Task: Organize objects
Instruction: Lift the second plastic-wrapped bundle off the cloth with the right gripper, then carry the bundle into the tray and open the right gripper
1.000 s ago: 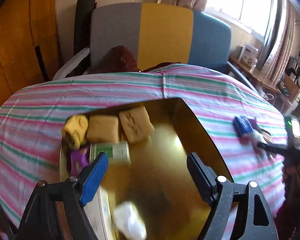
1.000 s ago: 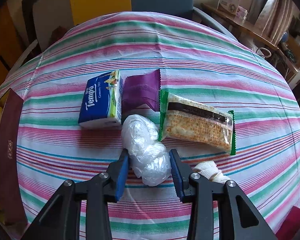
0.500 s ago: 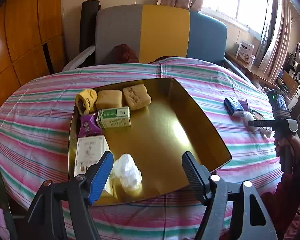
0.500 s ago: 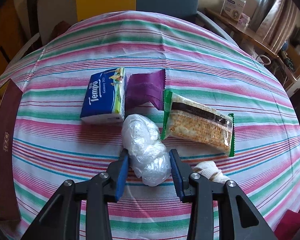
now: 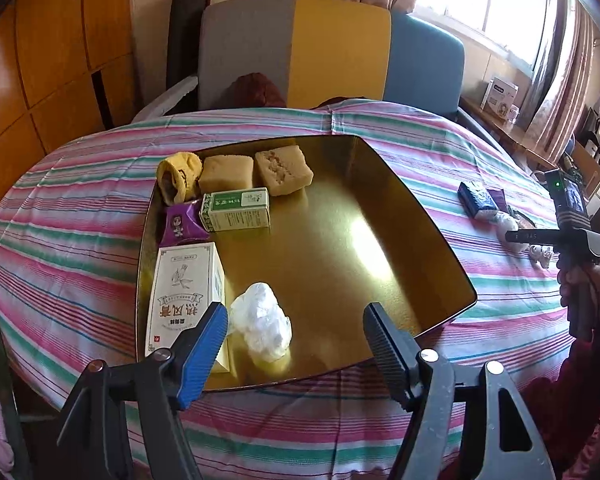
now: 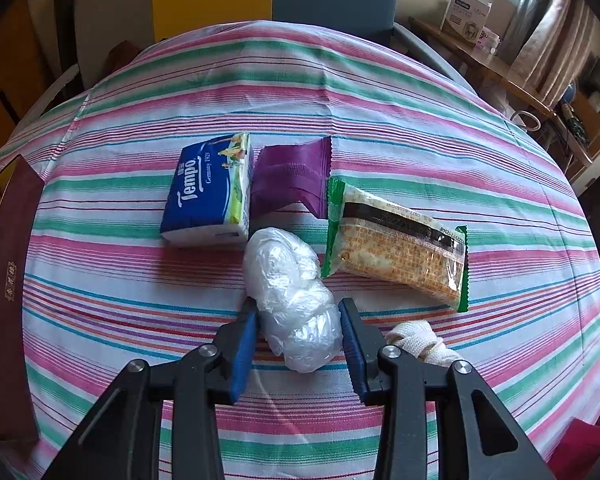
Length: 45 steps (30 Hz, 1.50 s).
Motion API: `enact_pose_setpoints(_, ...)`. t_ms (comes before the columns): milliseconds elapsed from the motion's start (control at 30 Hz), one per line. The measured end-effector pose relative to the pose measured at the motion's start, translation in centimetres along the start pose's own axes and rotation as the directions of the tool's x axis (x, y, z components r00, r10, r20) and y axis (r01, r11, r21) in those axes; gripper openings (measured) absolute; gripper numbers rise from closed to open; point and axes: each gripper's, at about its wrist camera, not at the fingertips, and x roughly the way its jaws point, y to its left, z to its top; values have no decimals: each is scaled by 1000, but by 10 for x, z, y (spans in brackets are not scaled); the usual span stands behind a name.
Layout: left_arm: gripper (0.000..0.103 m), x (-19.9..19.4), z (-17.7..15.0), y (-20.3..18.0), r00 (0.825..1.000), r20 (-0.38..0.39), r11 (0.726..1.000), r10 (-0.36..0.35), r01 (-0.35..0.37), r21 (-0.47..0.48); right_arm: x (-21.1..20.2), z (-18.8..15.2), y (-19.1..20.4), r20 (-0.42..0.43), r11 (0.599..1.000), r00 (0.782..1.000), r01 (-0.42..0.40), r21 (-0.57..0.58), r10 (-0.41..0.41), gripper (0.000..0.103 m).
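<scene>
Right gripper [image 6: 298, 344] jaws narrowed around crumpled plastic bag [image 6: 292, 300] on striped tablecloth [image 6: 140, 272], pads beside or touching it, just below tissue pack [image 6: 210, 192] and cracker packet [image 6: 396, 246]; left gripper [image 5: 296, 344] jaws wide, empty, above near rim of gold tray [image 5: 340, 240] holding boxes and another white bag [image 5: 262, 322].

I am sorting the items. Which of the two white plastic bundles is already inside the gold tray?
The plastic bundle beside the tall white box, in the gold tray. The other bundle lies on the striped cloth between the right gripper fingers.
</scene>
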Motion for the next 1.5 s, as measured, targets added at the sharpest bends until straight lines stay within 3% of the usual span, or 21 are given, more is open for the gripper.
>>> enact_pose_setpoints(433,71,4,-3,3,1000,-21,1000,-3,3,-16,0,-1,-1,4,1000,1000,1,-5,-1,40)
enact_pose_setpoints(533,67,1,-2,8,1000,-17,1000,-13,13,-27,-1,0,-2,13,1000,1000,4,-1,-4,40)
enact_pose_setpoints(733,67,-16,3,42,999,31,995,14,-11,-96,-25,4,-20,84,993,995,-65,99,57,40)
enact_pose_setpoints(867,67,-26,6,70,997,59,987,50,-41,-154,-60,7,-11,170,990,981,-114,87,98,40)
enact_pose_setpoints(1067,66,-24,0,93,996,51,976,68,-56,-210,-104,6,53,240,979,949,-199,-50,206,40)
enact_pose_setpoints(1200,66,-18,-4,97,998,39,974,52,-42,-223,-127,-2,120,230,935,912,-300,-189,339,40)
enact_pose_setpoints(1333,66,-17,-7,98,998,39,974,41,-31,-226,-130,-13,202,136,857,874,-408,-313,466,40)
enact_pose_setpoints(1500,66,-13,-12,104,999,25,969,24,-17,-246,-106,-29,290,3,794,858,-473,-382,513,40)
